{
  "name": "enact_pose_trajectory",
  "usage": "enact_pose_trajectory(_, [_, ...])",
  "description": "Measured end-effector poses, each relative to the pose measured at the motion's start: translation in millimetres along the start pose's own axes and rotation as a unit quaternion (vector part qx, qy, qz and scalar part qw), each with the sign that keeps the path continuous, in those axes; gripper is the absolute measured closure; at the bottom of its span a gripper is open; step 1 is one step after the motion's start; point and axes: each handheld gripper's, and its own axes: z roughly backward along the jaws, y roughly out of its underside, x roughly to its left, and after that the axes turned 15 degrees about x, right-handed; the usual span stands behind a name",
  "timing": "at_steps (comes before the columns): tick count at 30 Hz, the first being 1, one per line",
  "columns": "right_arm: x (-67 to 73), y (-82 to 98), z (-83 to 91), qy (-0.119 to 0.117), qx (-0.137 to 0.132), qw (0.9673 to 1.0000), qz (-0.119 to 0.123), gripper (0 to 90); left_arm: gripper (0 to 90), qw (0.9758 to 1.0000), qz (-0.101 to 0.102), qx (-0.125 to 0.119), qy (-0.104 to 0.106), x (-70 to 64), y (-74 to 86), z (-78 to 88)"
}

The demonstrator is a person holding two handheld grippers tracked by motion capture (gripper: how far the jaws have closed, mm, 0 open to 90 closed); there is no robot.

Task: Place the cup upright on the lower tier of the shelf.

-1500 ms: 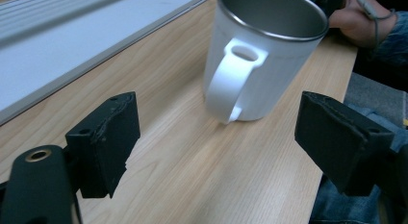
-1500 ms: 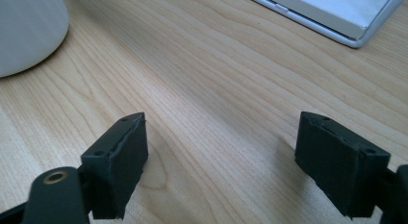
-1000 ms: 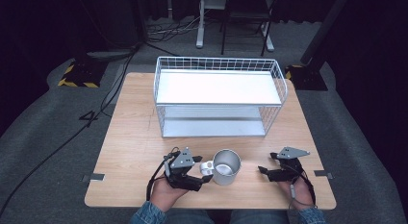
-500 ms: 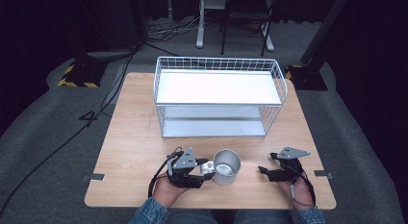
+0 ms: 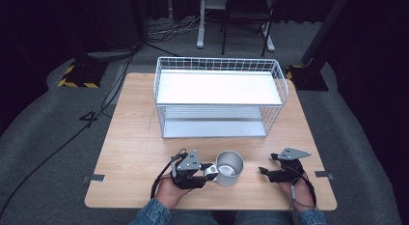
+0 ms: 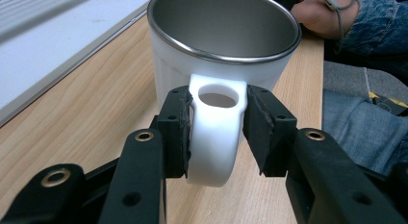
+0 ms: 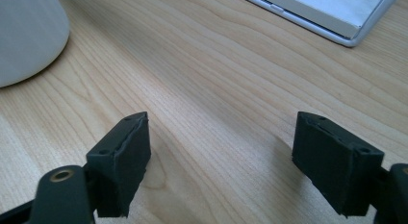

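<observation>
Because the wire basket (image 5: 219, 97) takes up the upper middle of the table (image 5: 130, 152), we work in the bare lower strip. At lower centre the mug (image 5: 229, 168) stands upright, handle (image 6: 215, 128) turned toward our left gripper (image 5: 208, 171), whose 2 jaws have just been closing and now pinch it. At lower right, our right gripper (image 5: 264, 172) idles wide, holding nothing.
</observation>
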Motion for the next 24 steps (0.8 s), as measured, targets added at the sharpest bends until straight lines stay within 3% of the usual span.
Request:
enact_pose_trajectory(9, [0.1,0.1,0.2,0.001,0.001,1.0000,-0.002,21.3,64.0,1.0000,-0.006,-0.003,0.000,-2.1,-2.5,-3.7])
enact_pose_trajectory(20, [0.1,0.1,0.2,0.001,0.001,1.0000,-0.002,21.4,64.5,0.9995,-0.023,-0.010,-0.020,-8.5,-2.8,0.0])
enact_pose_trajectory(24, [0.0,0.1,0.2,0.000,0.001,1.0000,-0.002,21.4,64.6,0.9995,-0.020,-0.012,-0.021,-9.0,-2.4,1.1])
